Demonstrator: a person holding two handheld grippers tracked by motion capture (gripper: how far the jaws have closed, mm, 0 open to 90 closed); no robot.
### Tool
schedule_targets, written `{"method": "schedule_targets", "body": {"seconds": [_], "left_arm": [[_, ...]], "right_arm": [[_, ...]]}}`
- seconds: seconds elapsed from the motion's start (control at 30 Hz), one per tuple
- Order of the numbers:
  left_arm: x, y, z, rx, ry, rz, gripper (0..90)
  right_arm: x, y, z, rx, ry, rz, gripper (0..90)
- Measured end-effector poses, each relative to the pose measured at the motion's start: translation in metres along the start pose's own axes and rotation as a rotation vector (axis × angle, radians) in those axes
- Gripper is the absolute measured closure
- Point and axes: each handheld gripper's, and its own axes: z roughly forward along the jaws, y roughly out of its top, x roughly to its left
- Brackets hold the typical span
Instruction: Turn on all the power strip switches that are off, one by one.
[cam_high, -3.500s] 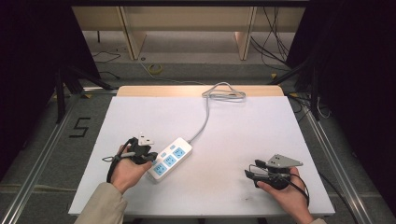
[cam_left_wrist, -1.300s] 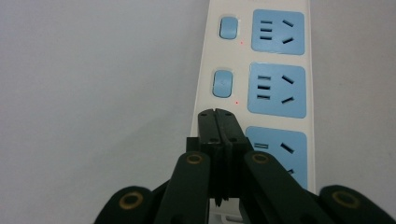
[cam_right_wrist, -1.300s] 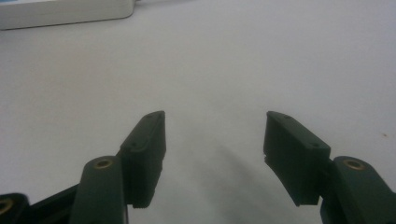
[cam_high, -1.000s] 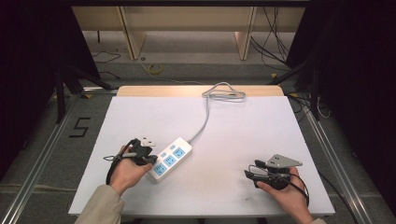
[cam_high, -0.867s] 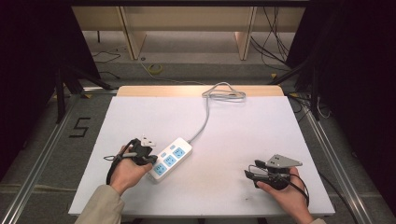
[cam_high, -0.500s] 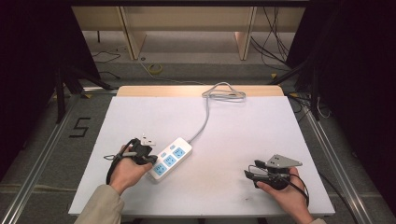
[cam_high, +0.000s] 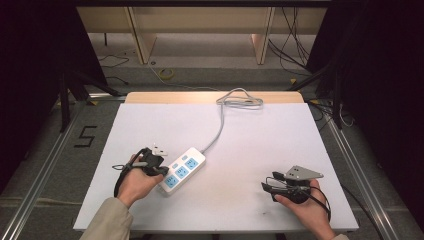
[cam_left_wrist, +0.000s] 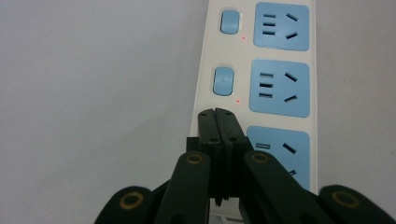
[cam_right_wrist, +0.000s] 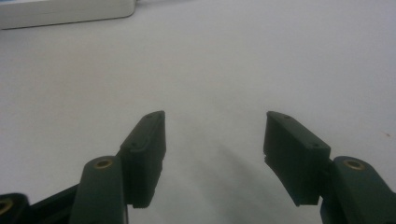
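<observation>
L gripper (cam_left_wrist: 217, 114) jaws pressed together, tips on the nearest switch spot of the white plastic power strip w/ blue sockets (cam_high: 184, 170), lying near table's front-left. Next two blue rocker switches (cam_left_wrist: 223, 80) w/ red dots beside them, apparently untouched. R gripper (cam_right_wrist: 212, 140) jaws apart, idle over bare white tabletop (cam_high: 260, 145). Farther back, grey cord (cam_high: 220, 125) coiled at far edge. Prob early: one switch under way, two left.

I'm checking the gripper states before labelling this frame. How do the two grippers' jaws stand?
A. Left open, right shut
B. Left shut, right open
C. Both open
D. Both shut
B: the left gripper has its jaws pressed together over the white power strip, while the right gripper shows a wide gap above the bare table.
</observation>
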Motion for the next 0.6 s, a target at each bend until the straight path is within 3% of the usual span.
{"method": "schedule_targets", "body": {"seconds": [0.6], "left_arm": [[0.0001, -0.0008, 0.0, 0.01, -0.009, 0.009, 90.0]], "right_arm": [[0.0002, 0.0, 0.0, 0.001, 0.001, -0.002, 40.0]]}}
